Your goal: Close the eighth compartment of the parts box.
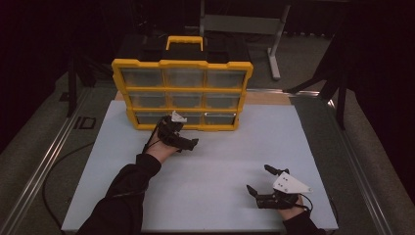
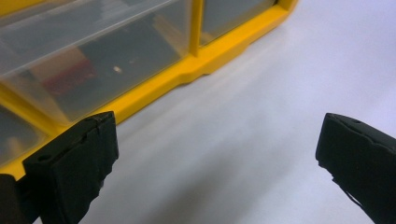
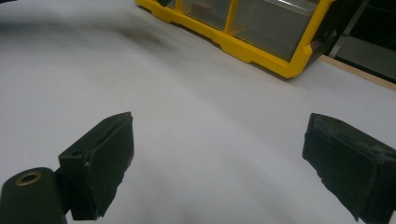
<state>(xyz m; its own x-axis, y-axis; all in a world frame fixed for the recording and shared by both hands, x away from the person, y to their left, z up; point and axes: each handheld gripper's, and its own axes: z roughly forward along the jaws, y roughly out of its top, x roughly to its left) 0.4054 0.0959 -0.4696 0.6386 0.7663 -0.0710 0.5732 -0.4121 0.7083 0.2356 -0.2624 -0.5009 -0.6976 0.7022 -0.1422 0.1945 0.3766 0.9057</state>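
A yellow organizer (image 1: 183, 63) with clear drawers and a black-and-yellow handle stands upright at the back of the white board (image 1: 220, 156). My left gripper (image 1: 183, 131) hovers just in front of its bottom row, jaws wide apart with nothing between them. In the left gripper view the left gripper (image 2: 217, 140) sits over bare board beside the organizer's yellow base (image 2: 154, 88), and a bottom drawer (image 2: 107, 51) holds something reddish (image 2: 67, 77). My right gripper (image 1: 258, 178) rests near the board's front right, open and empty. The right gripper (image 3: 217, 140) faces the organizer's corner (image 3: 280, 65) across bare board.
The board lies on a wooden table whose edge (image 1: 266, 98) shows behind it at the right. A metal rail (image 1: 44, 161) runs along the left side. A cable (image 1: 54, 171) trails off the board at the left. A grey desk leg (image 1: 276, 49) stands behind.
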